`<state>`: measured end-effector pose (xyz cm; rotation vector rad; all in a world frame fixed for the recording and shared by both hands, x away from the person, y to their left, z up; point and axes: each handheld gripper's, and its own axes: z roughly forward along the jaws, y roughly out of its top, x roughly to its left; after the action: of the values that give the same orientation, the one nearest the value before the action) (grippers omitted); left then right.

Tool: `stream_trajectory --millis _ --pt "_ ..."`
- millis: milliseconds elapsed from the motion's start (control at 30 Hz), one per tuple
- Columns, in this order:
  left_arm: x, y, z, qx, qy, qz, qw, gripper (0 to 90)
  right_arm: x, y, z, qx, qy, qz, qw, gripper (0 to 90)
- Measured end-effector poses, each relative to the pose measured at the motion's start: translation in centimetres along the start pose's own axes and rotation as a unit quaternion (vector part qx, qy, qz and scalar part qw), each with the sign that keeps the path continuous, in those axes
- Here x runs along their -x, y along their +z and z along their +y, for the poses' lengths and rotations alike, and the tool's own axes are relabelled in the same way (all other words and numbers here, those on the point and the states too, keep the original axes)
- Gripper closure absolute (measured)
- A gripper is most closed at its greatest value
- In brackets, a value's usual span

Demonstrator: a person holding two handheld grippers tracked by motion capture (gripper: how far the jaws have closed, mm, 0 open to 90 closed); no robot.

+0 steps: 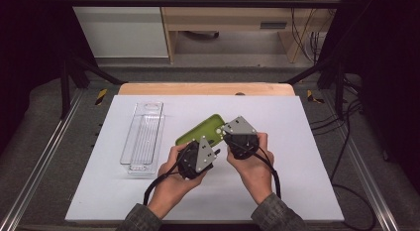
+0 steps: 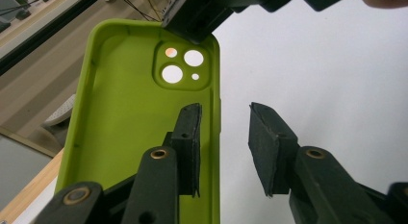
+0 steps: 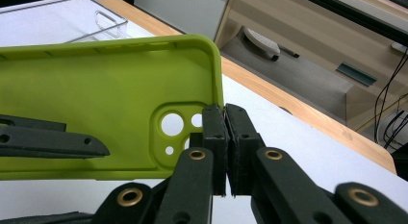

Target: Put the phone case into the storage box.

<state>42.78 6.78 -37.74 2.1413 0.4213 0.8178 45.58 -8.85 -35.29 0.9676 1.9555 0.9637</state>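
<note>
The white tabletop (image 1: pixel 297 181) carried a clear plastic tray (image 1: pixel 143 139) at your left, well apart from the work, which was held up over the middle of the sheet. There the green phone case (image 1: pixel 203 129) ran its long axis from near your left hand up and away toward the far right, inner face turned toward you. Your right tongs (image 3: pixel 225 111) were clamped on the case's side wall just beside the camera cut-out (image 3: pixel 180 125), jaws pressed nearly together with only the thin wall between them, so that end of the case hung from your right hand. Your left tongs (image 2: pixel 223 118) stood part open, astride the same long side wall farther down the case: one pad (image 2: pixel 190 137) lay inside the shell against its inner face, the other outside over the white sheet, with a gap on the outer side and no squeeze yet visible. The wall ran lengthwise between those two pads, so the coming grip appeared to turn on closing squarely across that wall; your left hand was the nearer to the free end.
</note>
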Motion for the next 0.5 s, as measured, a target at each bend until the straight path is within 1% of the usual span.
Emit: stream_trajectory --millis 133,300,500 --pt "0.13 0.13 0.03 -0.006 0.005 0.001 1.0 65.9 0.06 0.01 0.11 -0.001 -0.001 0.001 1.0 88.0" --pt "0.17 0.26 0.04 -0.009 0.002 -0.001 1.0 66.7 0.11 0.01 0.24 -0.002 -0.002 0.0 1.0 87.9" --pt "0.07 0.54 -0.01 -0.021 0.003 -0.001 0.9998 69.9 0.14 0.12 0.38 -0.012 0.0 0.003 0.9999 87.8"
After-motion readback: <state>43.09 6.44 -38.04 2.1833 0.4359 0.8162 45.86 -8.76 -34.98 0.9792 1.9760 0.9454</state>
